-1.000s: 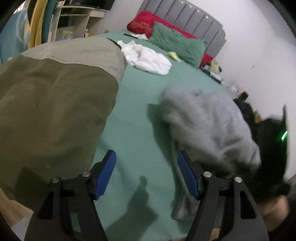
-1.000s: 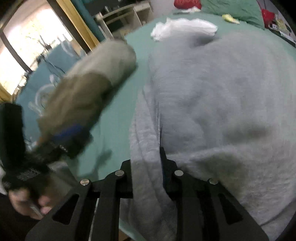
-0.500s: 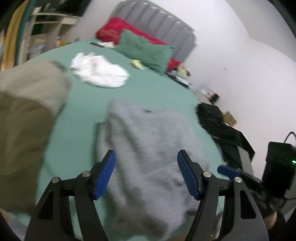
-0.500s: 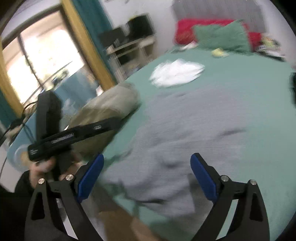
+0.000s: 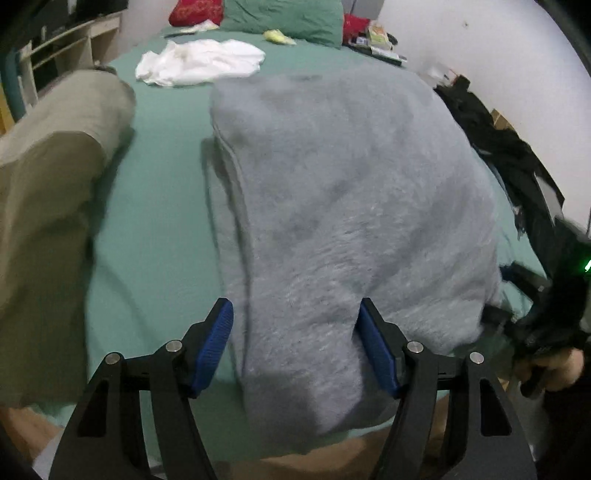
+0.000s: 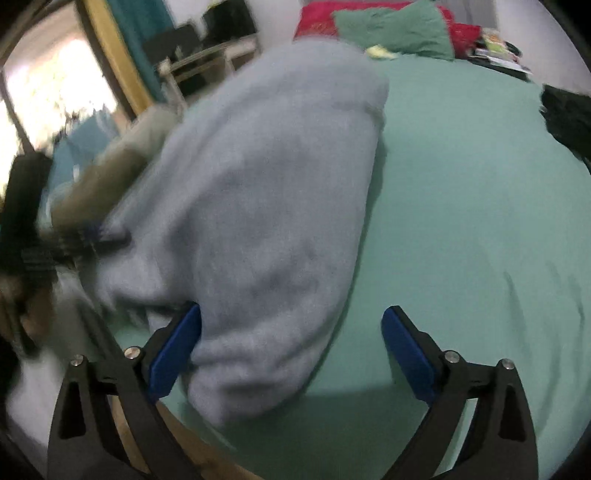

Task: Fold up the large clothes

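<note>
A large grey fleece garment [image 5: 351,203] lies in a folded heap on the green bed sheet [image 5: 159,221], its near end at the bed's edge. My left gripper [image 5: 295,310] hovers open over that near end, the blue pads standing either side of the cloth without pinching it. In the right wrist view the same grey garment [image 6: 266,203] fills the left half. My right gripper [image 6: 291,314] is opening wide; the cloth's near corner rests against its left pad [image 6: 177,347], and bare sheet lies before the right pad.
An olive-and-beige garment [image 5: 48,184] lies at the left of the bed. A white garment [image 5: 199,62] is farther back, before green and red pillows [image 5: 280,14]. Black clothing [image 5: 498,147] hangs off the right side. A hand [image 5: 561,369] shows at the right.
The right gripper, shut on a fold of the grey garment before, has let it go and spread wide. The left wrist view has swung from the olive garment to over the grey one.
</note>
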### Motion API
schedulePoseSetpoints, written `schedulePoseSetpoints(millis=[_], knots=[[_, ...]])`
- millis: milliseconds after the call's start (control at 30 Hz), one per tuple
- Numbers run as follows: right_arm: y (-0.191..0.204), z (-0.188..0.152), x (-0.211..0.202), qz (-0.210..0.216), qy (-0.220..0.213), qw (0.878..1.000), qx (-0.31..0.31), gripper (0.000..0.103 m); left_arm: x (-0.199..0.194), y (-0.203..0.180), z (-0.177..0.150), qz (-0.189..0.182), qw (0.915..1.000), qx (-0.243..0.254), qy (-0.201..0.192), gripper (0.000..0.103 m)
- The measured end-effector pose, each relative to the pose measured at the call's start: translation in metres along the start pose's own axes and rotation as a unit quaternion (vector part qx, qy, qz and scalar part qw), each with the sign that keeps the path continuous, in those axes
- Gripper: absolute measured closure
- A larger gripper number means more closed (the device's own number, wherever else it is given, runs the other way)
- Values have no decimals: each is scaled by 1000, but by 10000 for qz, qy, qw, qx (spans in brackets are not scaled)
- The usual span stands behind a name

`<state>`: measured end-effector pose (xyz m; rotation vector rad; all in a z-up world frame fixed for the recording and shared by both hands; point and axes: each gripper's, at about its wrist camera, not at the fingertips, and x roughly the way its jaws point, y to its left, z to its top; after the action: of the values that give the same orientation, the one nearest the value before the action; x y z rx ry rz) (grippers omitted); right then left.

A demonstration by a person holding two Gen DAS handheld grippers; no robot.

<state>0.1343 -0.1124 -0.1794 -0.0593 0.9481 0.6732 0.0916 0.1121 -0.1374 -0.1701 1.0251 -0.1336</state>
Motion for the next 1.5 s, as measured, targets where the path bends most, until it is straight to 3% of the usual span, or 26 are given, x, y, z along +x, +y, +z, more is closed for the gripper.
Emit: schedulePoseSetpoints(millis=[67, 167, 300, 467, 600, 700, 767, 867, 967, 1033, 1100, 1267, 1333, 1367, 1400, 1433, 1500], knots=[[-4, 4, -2, 63, 82, 9999, -16, 6, -18, 2, 7, -60, 9996, 26, -287, 31], [-15, 17, -12, 150, 174, 9997, 22, 6, -46, 7, 23, -429, 9954, -144, -849, 30], [-21, 40, -42, 299, -364, 9988, 128, 6, -54, 21, 50, -745, 9889, -474, -1198, 27], [-40, 81, -46, 432, -895, 9937, 508, 5, -6, 25, 82, -846, 9904, -673, -865, 27], [-44, 113, -6, 139, -854, 9951, 478, 5, 28, 22, 96, -855, 9921, -722, -574, 26], [-57, 112, 31, -102, -407, 9986, 332, 1, 52, 26, 102, -678, 9943, -697, -444, 26], [-62, 107, 48, -44, -523, 9979, 386, 2, 71, 36, 103, -679, 9946, -735, -267, 17], [-71, 101, 56, 332, -586, 9954, 678, 2, 90, 56, 97, -1080, 9881, -1093, -58, 4], [-75, 98, 55, 517, -502, 9937, 855, 2, 108, 67, 91, -1615, 9747, -1542, 138, 0], [-84, 98, 59, 884, -352, 9878, 1237, 2, 110, 59, 93, -1593, 9773, -1388, 162, 0], [-89, 95, 60, 1128, -286, 9818, 1501, 1, 117, 48, 95, -2099, 9678, -1371, 246, 0], [-80, 86, 62, 1471, -353, 9738, 1696, 0, 124, 26, 92, -2431, 9633, -1080, 360, 0], [-73, 84, 65, 1600, -442, 9712, 1711, 0, 127, 21, 92, -2373, 9654, -1022, 369, 2], [-70, 85, 68, 1674, -462, 9695, 1731, 2, 126, 20, 92, -2325, 9666, -1010, 384, 11], [-66, 85, 69, 1772, -454, 9679, 1726, 16, 125, 18, 92, -2299, 9671, -1011, 391, 20], [-65, 86, 71, 2067, -405, 9608, 1804, 18, 123, 17, 91, -2251, 9683, -1014, 374, 24], [-53, 85, 67, 1925, -471, 9642, 1760, 31, 118, 15, 89, -2198, 9700, -989, 311, 45]])
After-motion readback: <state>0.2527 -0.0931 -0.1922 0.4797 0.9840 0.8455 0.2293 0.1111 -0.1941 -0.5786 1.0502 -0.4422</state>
